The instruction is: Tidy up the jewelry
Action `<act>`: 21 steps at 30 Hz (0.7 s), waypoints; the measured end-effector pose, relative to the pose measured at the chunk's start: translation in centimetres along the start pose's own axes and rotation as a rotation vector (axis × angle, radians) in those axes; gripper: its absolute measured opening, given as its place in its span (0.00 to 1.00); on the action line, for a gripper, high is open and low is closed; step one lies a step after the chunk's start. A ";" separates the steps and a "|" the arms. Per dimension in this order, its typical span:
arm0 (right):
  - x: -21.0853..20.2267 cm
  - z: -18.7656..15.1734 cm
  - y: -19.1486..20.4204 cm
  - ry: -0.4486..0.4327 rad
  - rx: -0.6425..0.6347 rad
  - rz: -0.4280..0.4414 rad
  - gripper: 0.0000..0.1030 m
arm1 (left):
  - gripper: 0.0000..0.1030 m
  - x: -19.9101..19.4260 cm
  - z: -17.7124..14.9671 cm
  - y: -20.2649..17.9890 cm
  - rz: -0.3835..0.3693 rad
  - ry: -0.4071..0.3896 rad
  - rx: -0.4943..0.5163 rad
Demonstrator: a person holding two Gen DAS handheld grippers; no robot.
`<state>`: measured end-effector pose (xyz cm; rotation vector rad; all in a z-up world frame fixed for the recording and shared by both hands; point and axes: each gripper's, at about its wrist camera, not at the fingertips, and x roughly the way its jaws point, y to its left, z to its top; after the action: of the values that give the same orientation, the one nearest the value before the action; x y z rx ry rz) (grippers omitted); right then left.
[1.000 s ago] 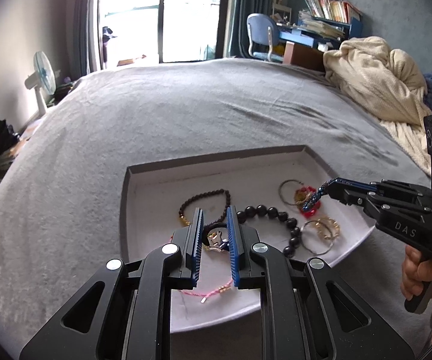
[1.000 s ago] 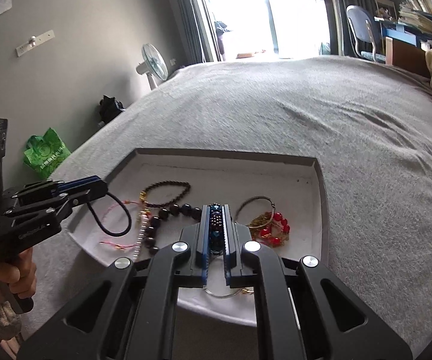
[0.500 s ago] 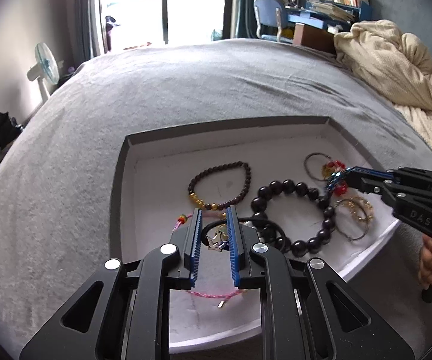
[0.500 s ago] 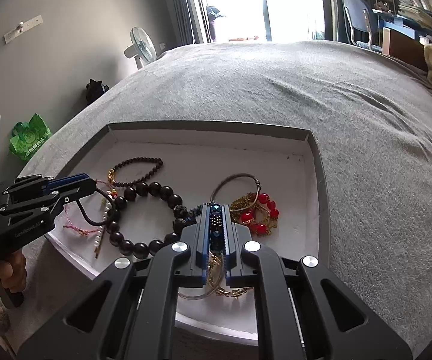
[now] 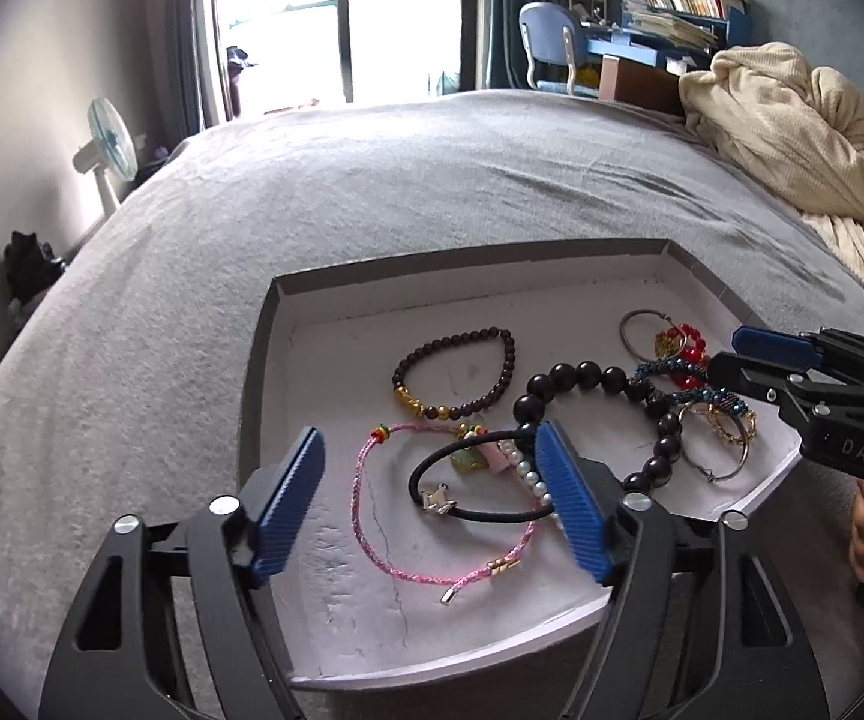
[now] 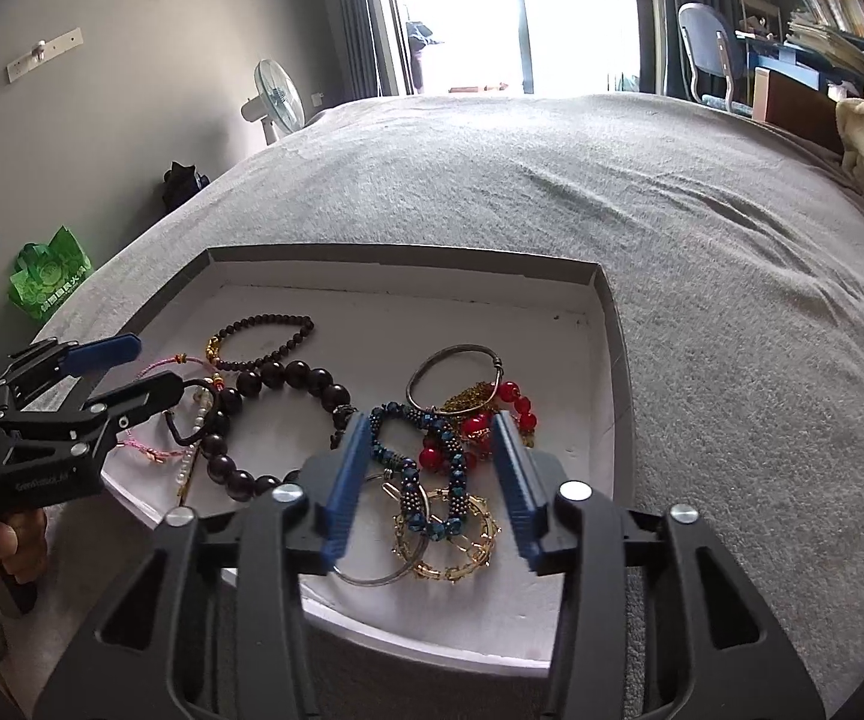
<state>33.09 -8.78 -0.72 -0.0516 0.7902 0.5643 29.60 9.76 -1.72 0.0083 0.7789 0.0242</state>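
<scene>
A shallow white tray (image 5: 324, 354) (image 6: 576, 330) on the grey bed holds the jewelry. My left gripper (image 5: 429, 501) is open over a black hair tie (image 5: 474, 480) with a star charm and a pink braided cord bracelet (image 5: 366, 480). My right gripper (image 6: 435, 486) is open over a blue beaded bracelet (image 6: 450, 462), which lies on gold chains (image 6: 468, 552) and a silver bangle (image 6: 450, 378). A large dark bead bracelet (image 5: 600, 378) (image 6: 288, 378), a small brown bead bracelet (image 5: 462, 366) and a red bead piece (image 6: 492, 414) lie between.
The grey bed cover (image 5: 372, 192) spreads around the tray. A cream blanket (image 5: 792, 126) is heaped at the far right. A fan (image 5: 108, 150), a desk with a chair (image 5: 552, 54) and a green bag (image 6: 48, 276) stand beyond the bed.
Both grippers have opened. The left let go of the black hair tie and the right let go of the blue beaded bracelet; both now lie in the tray.
</scene>
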 end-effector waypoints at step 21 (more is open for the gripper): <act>-3.8 -2.2 0.9 -0.105 0.014 -0.011 0.95 | 0.95 -4.4 -1.9 0.7 0.064 -0.103 -0.048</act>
<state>29.06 -10.35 0.46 -0.0133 0.6911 0.5469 25.11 10.33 -0.02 -0.0105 0.6750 0.1023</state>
